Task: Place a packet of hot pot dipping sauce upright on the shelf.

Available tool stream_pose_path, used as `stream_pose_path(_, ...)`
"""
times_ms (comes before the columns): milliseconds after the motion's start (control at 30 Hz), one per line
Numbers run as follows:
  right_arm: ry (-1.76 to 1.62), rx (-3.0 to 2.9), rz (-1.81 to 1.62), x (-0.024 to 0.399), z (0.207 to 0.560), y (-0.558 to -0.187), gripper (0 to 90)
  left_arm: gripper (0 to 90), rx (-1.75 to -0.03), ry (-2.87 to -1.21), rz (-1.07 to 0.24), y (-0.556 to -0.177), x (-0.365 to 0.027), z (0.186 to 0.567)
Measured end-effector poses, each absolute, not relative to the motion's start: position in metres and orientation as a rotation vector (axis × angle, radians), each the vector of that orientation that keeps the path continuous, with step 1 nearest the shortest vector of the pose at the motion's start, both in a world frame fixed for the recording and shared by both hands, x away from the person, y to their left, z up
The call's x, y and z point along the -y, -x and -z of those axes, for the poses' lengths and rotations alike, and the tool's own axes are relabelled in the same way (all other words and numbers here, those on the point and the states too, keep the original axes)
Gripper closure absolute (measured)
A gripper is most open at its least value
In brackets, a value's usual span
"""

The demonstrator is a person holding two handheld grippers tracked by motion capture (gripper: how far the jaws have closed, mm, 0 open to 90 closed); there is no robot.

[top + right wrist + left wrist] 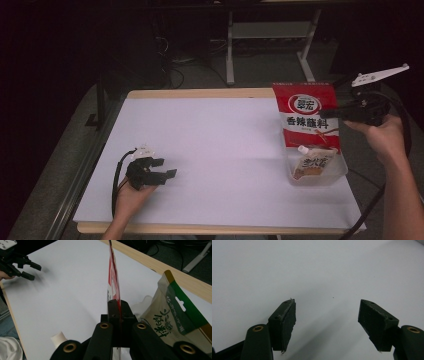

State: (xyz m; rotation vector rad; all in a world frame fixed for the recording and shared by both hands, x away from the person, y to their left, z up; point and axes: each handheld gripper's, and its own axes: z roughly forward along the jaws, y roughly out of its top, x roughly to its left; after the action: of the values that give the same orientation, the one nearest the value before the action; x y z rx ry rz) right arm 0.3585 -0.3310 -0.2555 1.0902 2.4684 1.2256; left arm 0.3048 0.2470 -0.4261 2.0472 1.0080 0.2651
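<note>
A red sauce packet (307,115) with white lettering hangs upright at the table's right side, and my right gripper (334,114) is shut on its right edge. In the right gripper view the packet (113,277) stands edge-on between the closed jaws of the right gripper (117,307). Its lower end reaches the mouth of a clear plastic container (292,179), which holds a spouted pouch (314,162) with a white cap (59,338). My left gripper (165,168) rests low at the front left, open with nothing between its fingers (284,322).
A beige and green pouch (172,312) leans beside the red packet. A white board (215,145) covers the wooden table, whose far edge (200,93) shows. Table legs and cables stand on the dark floor beyond. The left gripper (30,271) appears far off in the right gripper view.
</note>
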Motion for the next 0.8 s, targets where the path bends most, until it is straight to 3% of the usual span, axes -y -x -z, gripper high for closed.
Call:
stream_pose_path(467,-1.147,-2.503,-1.21,0.331,0.293,-0.37,89.7,30.1,-0.996,-2.065,-0.262,-0.306,-0.247,0.427)
stream_pose_path(800,-1.19,-2.458,-1.277,0.356,0.313,-0.361,87.6,29.9,-0.991,-2.073,-0.266,-0.306,-0.247,0.425)
